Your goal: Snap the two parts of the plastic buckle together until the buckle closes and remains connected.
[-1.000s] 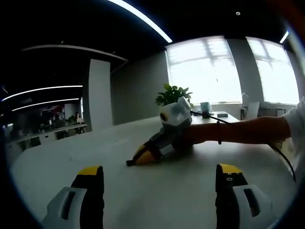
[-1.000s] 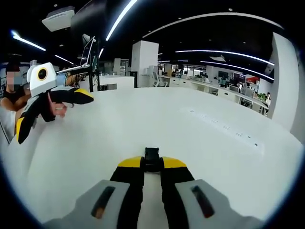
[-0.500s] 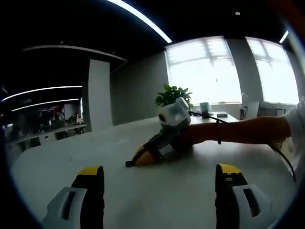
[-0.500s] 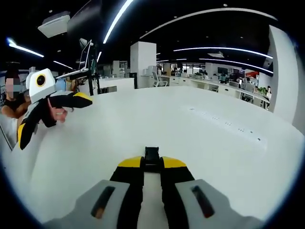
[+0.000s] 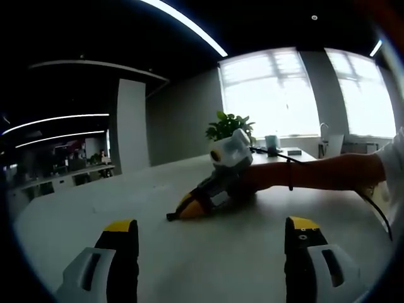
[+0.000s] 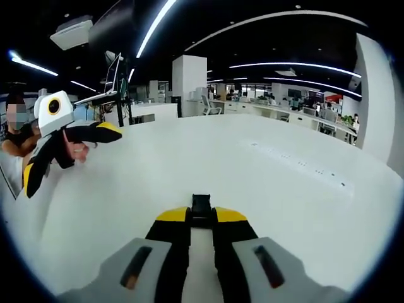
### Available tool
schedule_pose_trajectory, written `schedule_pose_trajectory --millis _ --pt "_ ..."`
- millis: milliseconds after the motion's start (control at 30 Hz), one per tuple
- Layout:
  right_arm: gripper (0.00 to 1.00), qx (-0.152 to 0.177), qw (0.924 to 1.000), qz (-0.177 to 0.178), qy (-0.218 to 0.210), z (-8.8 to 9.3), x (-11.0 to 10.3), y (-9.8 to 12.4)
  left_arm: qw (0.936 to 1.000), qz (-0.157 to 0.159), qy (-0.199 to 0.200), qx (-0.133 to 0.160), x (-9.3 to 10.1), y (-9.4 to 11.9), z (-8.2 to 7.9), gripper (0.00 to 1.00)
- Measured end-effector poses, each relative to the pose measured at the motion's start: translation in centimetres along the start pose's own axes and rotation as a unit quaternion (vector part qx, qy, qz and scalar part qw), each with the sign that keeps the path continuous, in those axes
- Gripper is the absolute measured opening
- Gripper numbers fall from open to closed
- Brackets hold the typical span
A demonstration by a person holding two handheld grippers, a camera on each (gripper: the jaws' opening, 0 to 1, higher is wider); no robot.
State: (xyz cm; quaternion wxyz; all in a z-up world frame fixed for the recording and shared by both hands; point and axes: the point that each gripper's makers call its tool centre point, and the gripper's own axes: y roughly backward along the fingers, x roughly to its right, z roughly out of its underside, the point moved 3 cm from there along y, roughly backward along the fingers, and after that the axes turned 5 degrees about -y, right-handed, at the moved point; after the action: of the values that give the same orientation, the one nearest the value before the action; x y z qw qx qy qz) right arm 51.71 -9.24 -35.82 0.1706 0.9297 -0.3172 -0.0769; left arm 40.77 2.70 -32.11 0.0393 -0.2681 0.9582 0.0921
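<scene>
Right gripper around buckle

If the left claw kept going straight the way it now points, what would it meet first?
Probably the right claw, which lies low on the white table ahead, shut on a small black buckle part. The open left claw faces it, though depth is unclear.

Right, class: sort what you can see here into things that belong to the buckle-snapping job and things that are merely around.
Belonging to the job:
- black buckle piece, clamped between the right gripper jaws
- left gripper, jaws wide apart, holding nothing
- white table, the work surface

Merely around:
- potted plant by the window
- office desks in the background
</scene>
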Motion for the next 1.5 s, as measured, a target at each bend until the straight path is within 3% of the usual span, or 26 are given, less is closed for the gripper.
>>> schedule_pose_trajectory --millis 267,633,767,933,1067,1300,1400,1500 --pt "0.17 0.002 1.0 -0.002 -0.003 0.0 -0.2 0.2 1.0 -0.003 -0.006 -0.002 0.0 0.1 0.0 0.98" --pt "0.32 0.004 0.9999 0.007 -0.015 0.2 -0.3 0.3 1.0 -0.003 -0.006 -0.002 0.0 0.2 -0.1 0.97" --pt "0.55 0.004 0.9996 0.022 -0.02 0.4 0.0 0.3 1.0 -0.003 -0.007 -0.002 0.0 0.1 -0.1 0.97" --pt "0.73 0.012 0.9992 0.032 -0.022 0.2 1.0 0.0 1.0 -0.003 -0.008 -0.003 0.0 0.1 0.0 0.98" --pt "0.99 0.019 0.9982 0.053 -0.023 0.2 1.6 -0.3 1.0 -0.005 -0.007 -0.003 -0.1 0.0 0.0 0.99" --pt "1.0 -0.002 0.9978 0.061 -0.027 0.8 1.3 -0.2 1.0 -0.005 -0.006 -0.004 -0.1 0.0 0.0 0.99" --pt "1.0 0.039 0.9972 0.062 -0.013 -0.2 0.9 0.0 0.9999 -0.008 -0.006 -0.002 -0.2 0.1 -0.1 0.99" --pt "1.0 0.043 0.997 0.063 -0.015 -0.4 1.3 0.2 1.0 -0.008 -0.004 0.0 -0.3 0.1 -0.1 0.99"
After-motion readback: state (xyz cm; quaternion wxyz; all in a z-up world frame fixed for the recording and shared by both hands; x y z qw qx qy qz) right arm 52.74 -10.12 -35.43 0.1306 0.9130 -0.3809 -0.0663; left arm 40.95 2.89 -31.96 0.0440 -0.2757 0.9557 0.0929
